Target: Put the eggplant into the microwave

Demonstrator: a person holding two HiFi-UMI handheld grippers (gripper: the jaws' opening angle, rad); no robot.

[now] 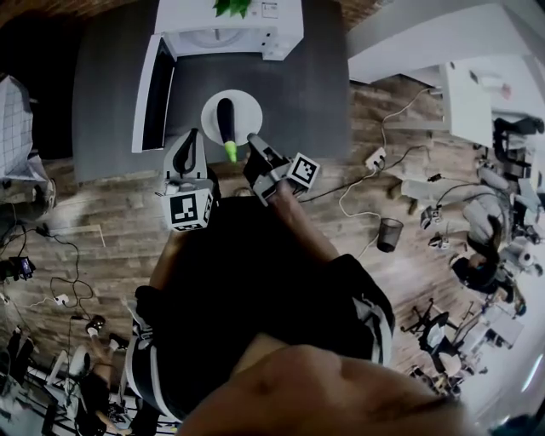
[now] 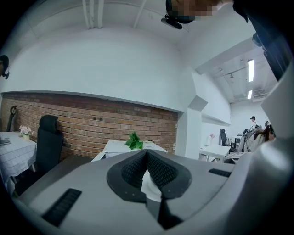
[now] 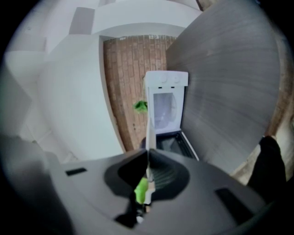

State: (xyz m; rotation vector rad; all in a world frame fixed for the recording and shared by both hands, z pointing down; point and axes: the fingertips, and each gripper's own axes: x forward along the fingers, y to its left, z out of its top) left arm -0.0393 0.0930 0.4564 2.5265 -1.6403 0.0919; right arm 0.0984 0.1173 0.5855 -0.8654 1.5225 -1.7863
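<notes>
One grey table (image 1: 324,85) with microwave (image 1: 230,21), wood floor (image 1: 102,247).

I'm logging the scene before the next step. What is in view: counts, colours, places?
microwave: one, white, door open, table's far end
table: one, grey, on wooden floor
plate: one, white, before the microwave
eggplant: one, dark with green stem, on plate
plant: one, green, atop microwave
bin: one, dark, floor at right
left gripper: one, grey, shut on plate's left rim
right gripper: one, grey, shut on plate's right rim
</notes>
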